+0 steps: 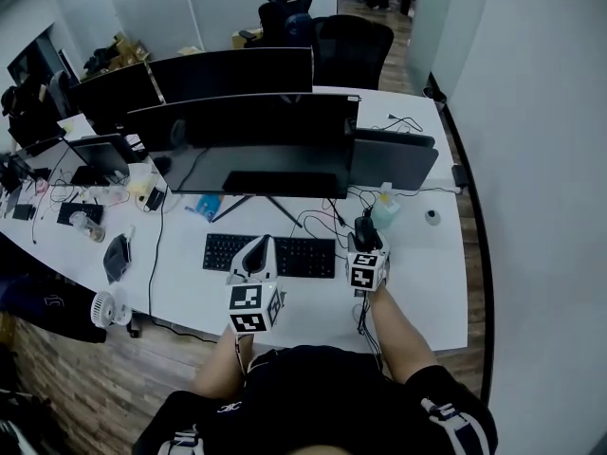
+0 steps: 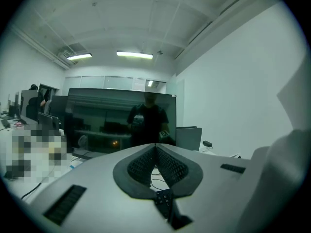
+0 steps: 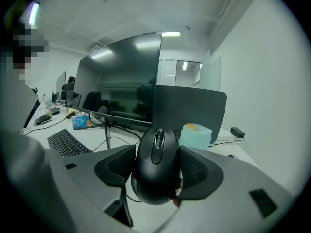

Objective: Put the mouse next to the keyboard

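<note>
My right gripper (image 3: 156, 165) is shut on a black corded mouse (image 3: 156, 166), which sits between its ribbed pads. In the head view the right gripper (image 1: 365, 238) holds the mouse (image 1: 365, 229) above the white desk, just right of the black keyboard (image 1: 269, 255). That keyboard (image 3: 68, 142) lies low at the left of the right gripper view. My left gripper (image 1: 258, 252) hovers over the middle of the keyboard. In its own view the left gripper (image 2: 156, 155) is shut, pads touching, with nothing between them.
A large dark monitor (image 1: 256, 145) stands behind the keyboard, with a smaller grey screen (image 1: 394, 161) to its right. A pale green tissue roll (image 1: 385, 209) and black cables (image 1: 322, 221) lie close behind the mouse. Clutter fills the desk's left side (image 1: 85, 207). Black chairs (image 1: 351, 50) stand behind.
</note>
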The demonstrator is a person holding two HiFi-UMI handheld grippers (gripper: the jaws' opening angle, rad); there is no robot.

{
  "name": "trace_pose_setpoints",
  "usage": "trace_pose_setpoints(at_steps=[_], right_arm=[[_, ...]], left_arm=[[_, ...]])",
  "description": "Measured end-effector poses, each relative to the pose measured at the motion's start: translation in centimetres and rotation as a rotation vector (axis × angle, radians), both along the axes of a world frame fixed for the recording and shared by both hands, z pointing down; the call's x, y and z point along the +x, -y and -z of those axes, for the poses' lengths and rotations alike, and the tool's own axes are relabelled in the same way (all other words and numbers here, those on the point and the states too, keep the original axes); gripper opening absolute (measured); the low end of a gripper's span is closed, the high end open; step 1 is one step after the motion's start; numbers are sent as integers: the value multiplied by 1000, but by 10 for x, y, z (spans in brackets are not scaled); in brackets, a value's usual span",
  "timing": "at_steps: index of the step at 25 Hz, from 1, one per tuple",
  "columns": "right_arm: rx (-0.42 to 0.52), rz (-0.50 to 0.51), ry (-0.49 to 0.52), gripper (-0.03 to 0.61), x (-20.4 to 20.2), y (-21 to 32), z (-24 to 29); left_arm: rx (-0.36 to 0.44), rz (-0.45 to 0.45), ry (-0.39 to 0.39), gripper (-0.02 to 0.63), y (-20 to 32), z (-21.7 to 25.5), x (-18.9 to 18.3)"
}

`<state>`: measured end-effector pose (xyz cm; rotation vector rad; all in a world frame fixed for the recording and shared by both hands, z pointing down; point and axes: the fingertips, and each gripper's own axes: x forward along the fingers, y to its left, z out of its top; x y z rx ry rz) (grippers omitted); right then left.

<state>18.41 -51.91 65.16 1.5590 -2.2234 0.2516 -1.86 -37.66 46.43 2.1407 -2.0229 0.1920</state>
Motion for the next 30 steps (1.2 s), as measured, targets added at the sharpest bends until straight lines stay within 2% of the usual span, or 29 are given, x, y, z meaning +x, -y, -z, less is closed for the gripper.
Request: trace_pose_setpoints(at_steps=[6, 16, 25, 30], right_arm=[[-43, 24, 6, 298, -6, -17, -17], [-120, 10, 5, 299, -2, -43, -46], [-228, -54, -11, 299, 10, -48, -80], [-293, -119, 16, 299, 21, -47, -95]], left_arm=[[-14, -11, 9, 12, 2, -5, 8], [-21, -33, 20, 11, 3, -7, 17], [-27, -31, 22, 11, -2, -9, 14], [-32, -24, 23, 12, -6, -11, 9]])
